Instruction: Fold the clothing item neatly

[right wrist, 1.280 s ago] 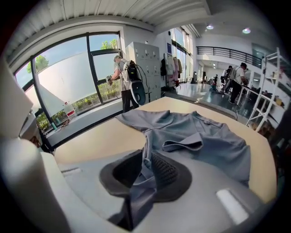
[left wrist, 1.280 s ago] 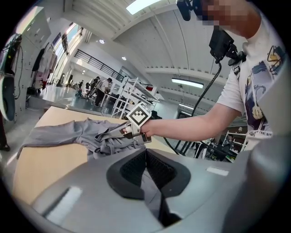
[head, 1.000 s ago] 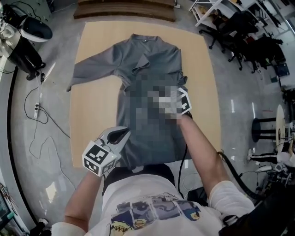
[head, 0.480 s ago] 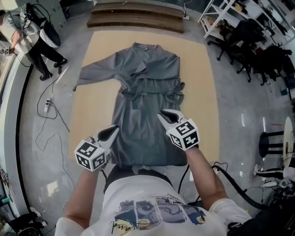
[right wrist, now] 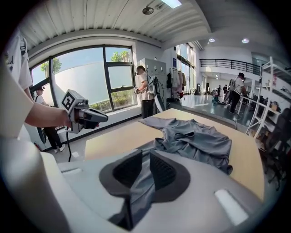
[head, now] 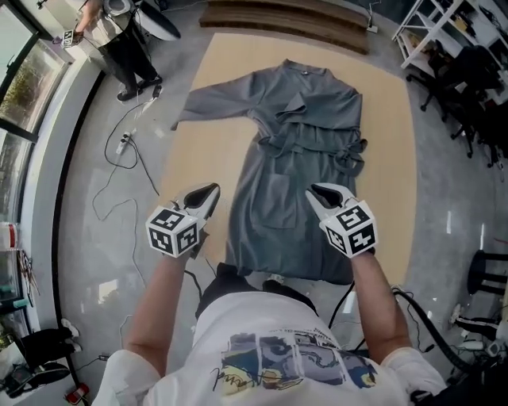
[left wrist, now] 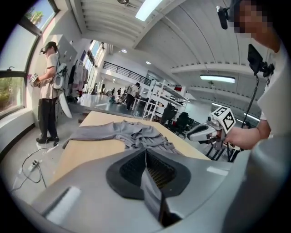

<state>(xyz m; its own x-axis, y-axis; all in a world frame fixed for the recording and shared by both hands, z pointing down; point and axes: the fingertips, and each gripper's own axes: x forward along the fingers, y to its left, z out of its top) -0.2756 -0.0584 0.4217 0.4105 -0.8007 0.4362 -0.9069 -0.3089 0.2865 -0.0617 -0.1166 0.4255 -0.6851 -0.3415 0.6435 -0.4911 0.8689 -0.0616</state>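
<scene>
Down the middle of the worktop (head: 198, 162), lengthwise and flat: robe (head: 290, 186), collar toward the far edge, hem at the near edge. One sleeve (head: 214, 115) spread sideways almost to the left edge; the other apparently folded in over the chest, with belt (head: 349, 155) bunched at the robe's right side.

Bare wood on both flanks: a wide strip from the left edge to the robe below the spread sleeve, a narrower strip along the right edge, a short band beyond the collar at the far edge.

Over the left strip, toward the near-left corner, just beside the robe's edge and clear of it: left gripper (head: 211, 190), held above the wood, jaws closed flat together on nothing. Over the robe's lower right part, above the cloth: right gripper (head: 315, 190), jaws a little apart, gripping nothing. Both pointing toward the far edge, well apart, with the robe's lower half between them.

Off the worktop: open floor (head: 95, 262) along the left edge with a cable (head: 123, 145) trailing across it, a person (head: 119, 40) standing past the far-left corner, chairs (head: 464, 87) past the right edge, low steps (head: 286, 16) close behind the far edge.
</scene>
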